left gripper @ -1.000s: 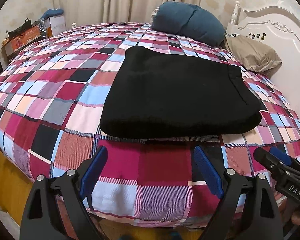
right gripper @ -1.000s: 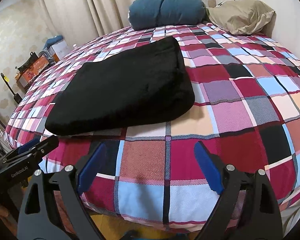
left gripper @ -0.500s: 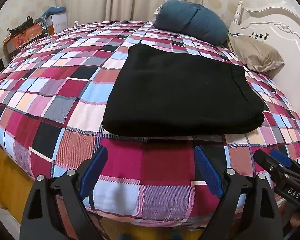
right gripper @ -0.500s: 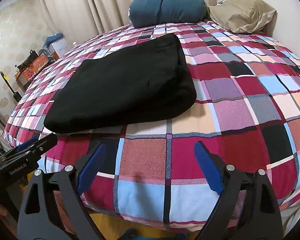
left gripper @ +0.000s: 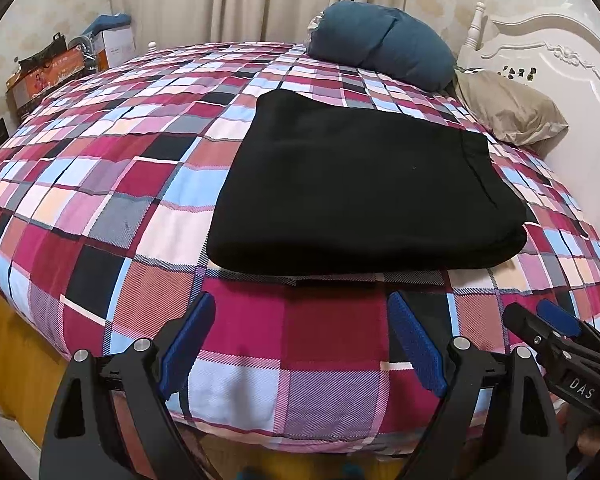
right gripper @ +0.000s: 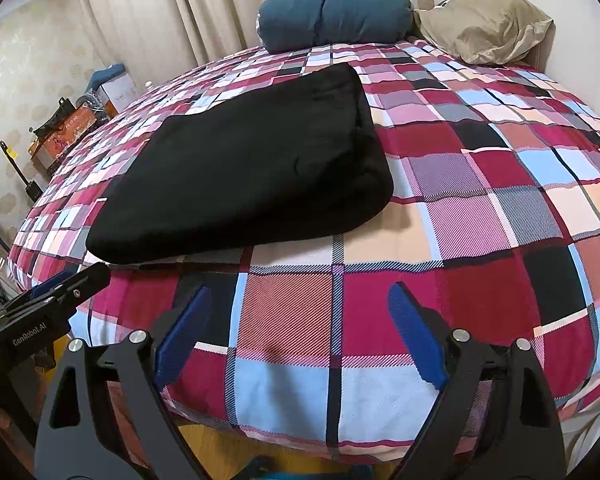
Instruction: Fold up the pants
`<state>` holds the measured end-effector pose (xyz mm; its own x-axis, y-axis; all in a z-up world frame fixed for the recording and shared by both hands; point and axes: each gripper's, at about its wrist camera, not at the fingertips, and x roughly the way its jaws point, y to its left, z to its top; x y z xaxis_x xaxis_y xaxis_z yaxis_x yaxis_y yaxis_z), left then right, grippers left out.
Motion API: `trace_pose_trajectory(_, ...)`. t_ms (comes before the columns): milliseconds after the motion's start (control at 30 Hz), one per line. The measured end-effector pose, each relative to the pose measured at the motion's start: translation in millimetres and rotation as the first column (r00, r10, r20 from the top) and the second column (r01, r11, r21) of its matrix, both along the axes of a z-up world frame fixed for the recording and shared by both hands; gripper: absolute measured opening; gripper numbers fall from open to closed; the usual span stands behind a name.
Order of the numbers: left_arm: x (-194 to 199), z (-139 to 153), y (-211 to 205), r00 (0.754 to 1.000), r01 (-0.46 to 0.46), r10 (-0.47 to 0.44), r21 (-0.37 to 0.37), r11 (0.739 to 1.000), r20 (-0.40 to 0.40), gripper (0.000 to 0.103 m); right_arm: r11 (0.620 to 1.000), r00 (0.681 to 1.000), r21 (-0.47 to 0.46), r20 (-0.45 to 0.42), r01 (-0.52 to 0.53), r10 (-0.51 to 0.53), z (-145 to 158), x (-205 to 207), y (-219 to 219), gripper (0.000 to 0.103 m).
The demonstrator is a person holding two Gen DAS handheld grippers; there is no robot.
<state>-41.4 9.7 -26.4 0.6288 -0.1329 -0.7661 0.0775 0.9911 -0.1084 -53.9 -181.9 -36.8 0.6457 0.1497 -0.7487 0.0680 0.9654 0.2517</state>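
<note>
Bedroom conditions first: we find a bed (left gripper: 112, 184) under a checked quilt, pale curtains (left gripper: 240, 0) behind it, a white headboard (left gripper: 548, 64) at one end, and boxes (left gripper: 60, 68) stacked by the far wall. At the head end lie a blue cushion (left gripper: 380, 56) and a tan pillow (left gripper: 508, 108), well apart from the work area. We locate the pants (left gripper: 356, 184) on the quilt near the front edge of the bed, lying flat as a black, roughly rectangular stack; in the right wrist view the pants (right gripper: 252, 176) show a thick rounded fold at the near right corner, with several layers visible at the edge. Corners appear fairly square and the top face is smooth, with a seam line running near the headboard side. We judge the folding to be complete or nearly so. The left hand-held gripper (left gripper: 300, 340) hovers short of the bed's front edge with its jaws wide apart and nothing between them; the right hand-held gripper (right gripper: 300, 336) stands likewise, wide and empty, just beside it. We judge both are held back, clear of the cloth, so as not to disturb the finished stack. A small dark strip protrudes under the near edge of the stack; we cannot tell what it is.
</note>
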Motion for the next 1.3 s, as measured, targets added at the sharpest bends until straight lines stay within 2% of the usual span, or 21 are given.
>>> trace_pose_trajectory(633,-1,2,-1,1.000,0.018,-0.018,0.001,1.000,0.005,0.087,1.000,1.000,0.006,-0.008,-0.009,0.009,-2,-1,3,0.090)
trace_pose_trajectory(1300,-3,12,-7,0.996,0.029,-0.035,0.084,0.996,0.076,0.087,1.000,1.000,0.007,-0.010,-0.009,0.009,-1,-2,5,0.090)
